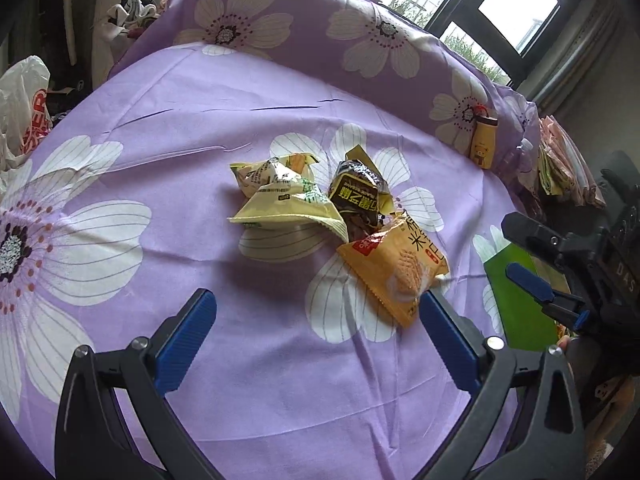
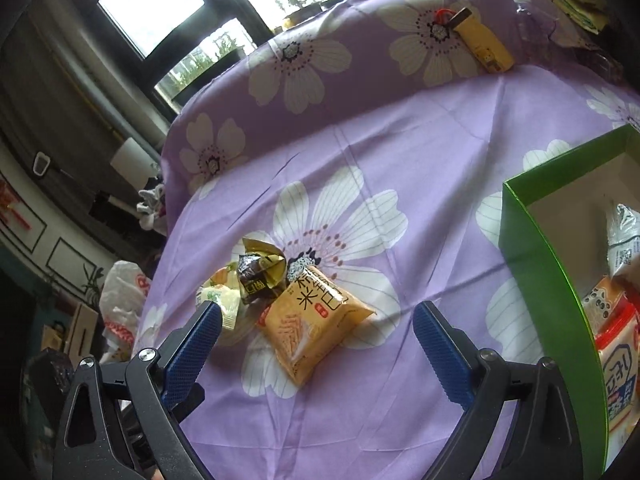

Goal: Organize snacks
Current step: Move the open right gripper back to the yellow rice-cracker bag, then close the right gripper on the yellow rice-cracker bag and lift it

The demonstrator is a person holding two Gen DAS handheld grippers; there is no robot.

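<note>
Several snack packets lie bunched on the purple flowered cloth (image 1: 200,128). An orange cracker packet (image 1: 394,266) (image 2: 314,322) is nearest, a dark brown packet (image 1: 360,196) (image 2: 260,272) sits behind it, and pale yellow-green packets (image 1: 280,200) (image 2: 222,298) lie to the left. A green box (image 2: 536,256) (image 1: 516,300) at the right holds several packets. My left gripper (image 1: 316,332) is open just short of the pile, with its right finger (image 1: 448,344) near the orange packet's corner. My right gripper (image 2: 316,344) is open around the orange packet's near end, and it shows in the left wrist view (image 1: 532,260) over the box.
A yellow bear-print pouch (image 1: 484,140) (image 2: 484,44) lies against the raised cloth-covered back. A clear bottle (image 2: 528,12) and stacked packets (image 1: 560,168) sit at the far right. A white plastic bag (image 1: 24,108) (image 2: 120,300) lies off the left edge. Windows are behind.
</note>
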